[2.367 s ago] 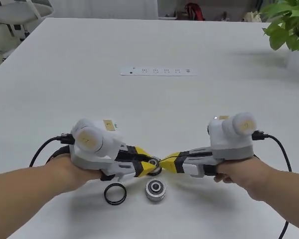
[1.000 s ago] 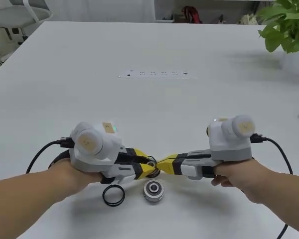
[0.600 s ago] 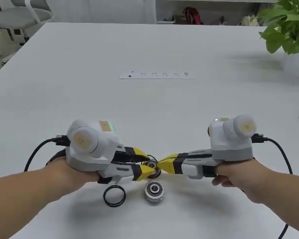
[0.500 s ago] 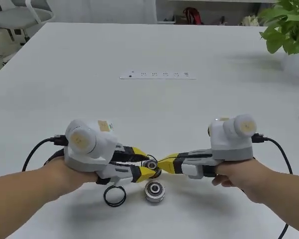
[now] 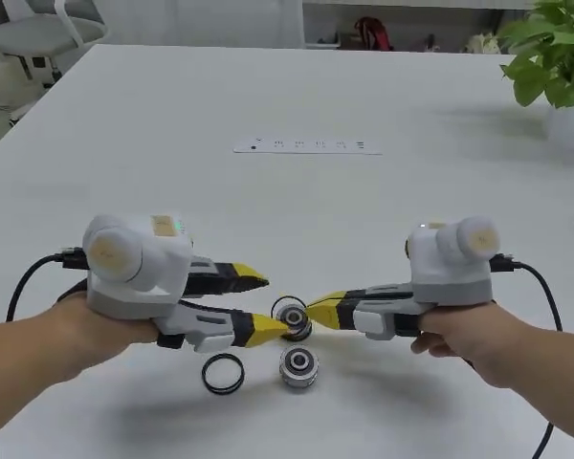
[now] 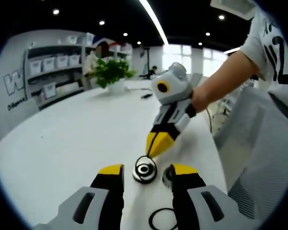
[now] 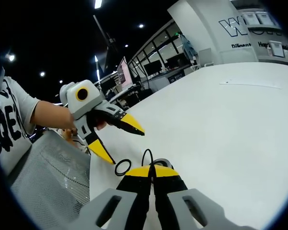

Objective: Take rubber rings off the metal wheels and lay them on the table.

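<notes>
Pinching the rubber ring (image 7: 145, 154) at their tips, the right tongs (image 5: 316, 312) are clenched and reach in from the right. The ring looks partly lifted, one side drawn toward those tips and the rest apparently round the metal wheel (image 5: 292, 320). That wheel lies flat on the bench (image 5: 297, 210), just left of the right tips and at the mouth of the left tongs (image 5: 271, 304). The left tongs are released and wide, one jaw on the far side of the wheel and the other at its near-left edge. In the left gripper view the wheel sits squarely ahead between the two yellow tips. The left tongs are therefore the nearer to grip it, probably by closing across it while the ring is drawn off to the right. On the near side, a bare wheel (image 5: 298, 364) and a loose ring (image 5: 223, 372) lie just beside each other.
</notes>
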